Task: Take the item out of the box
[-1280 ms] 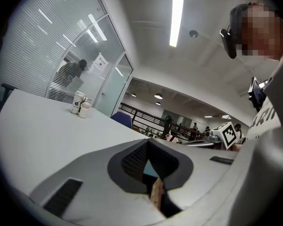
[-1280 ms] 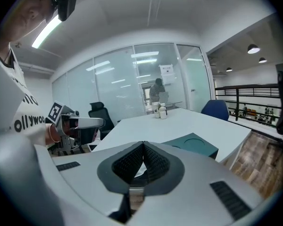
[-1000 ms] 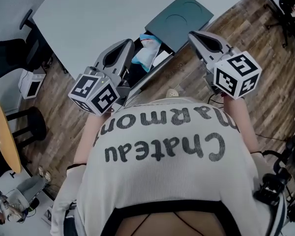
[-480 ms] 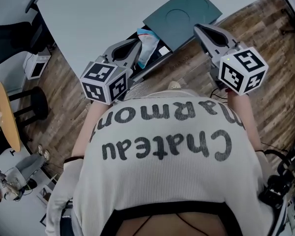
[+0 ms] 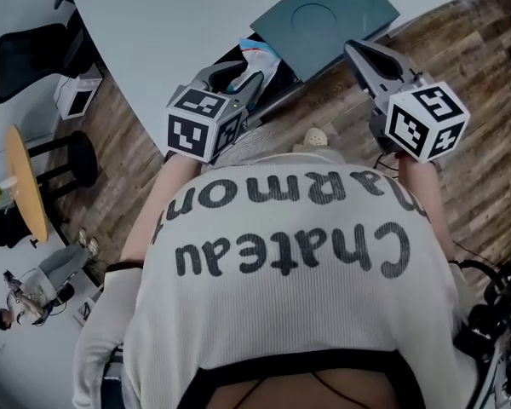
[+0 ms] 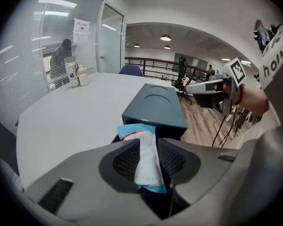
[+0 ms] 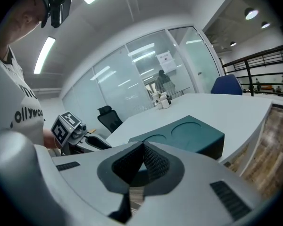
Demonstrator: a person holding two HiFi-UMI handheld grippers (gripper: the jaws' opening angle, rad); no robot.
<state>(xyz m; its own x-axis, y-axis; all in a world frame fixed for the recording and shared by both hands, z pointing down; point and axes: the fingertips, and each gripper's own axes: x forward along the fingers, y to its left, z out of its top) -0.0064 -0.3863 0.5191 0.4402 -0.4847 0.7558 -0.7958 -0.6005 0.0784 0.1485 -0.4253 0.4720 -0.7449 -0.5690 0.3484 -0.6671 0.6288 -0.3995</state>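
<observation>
A teal box [image 5: 324,15] lies at the near edge of the white table, with its dark drawer slid out toward me. A white and blue packet [image 5: 257,58] sits in the drawer. My left gripper [image 5: 238,82] points down into the drawer; its jaws have just been opening. In the left gripper view the packet [image 6: 146,159] shows in the gap of that gripper [image 6: 148,142], and the pads stand apart from it. My right gripper [image 5: 353,48] hangs right of the box over the floor, its jaws meeting at the tips [image 7: 142,146] with nothing between them. From that side the box [image 7: 188,138] lies beyond it.
The white table [image 5: 153,24] stretches away behind the box, with cups [image 6: 75,74] at its far end. A black chair [image 5: 25,58], a black stool [image 5: 68,156] and a round wooden table [image 5: 25,186] stand to the left on the wooden floor.
My left gripper has dropped and tipped down toward the drawer, and its jaws have spread around the packet. The right gripper has sunk a little.
</observation>
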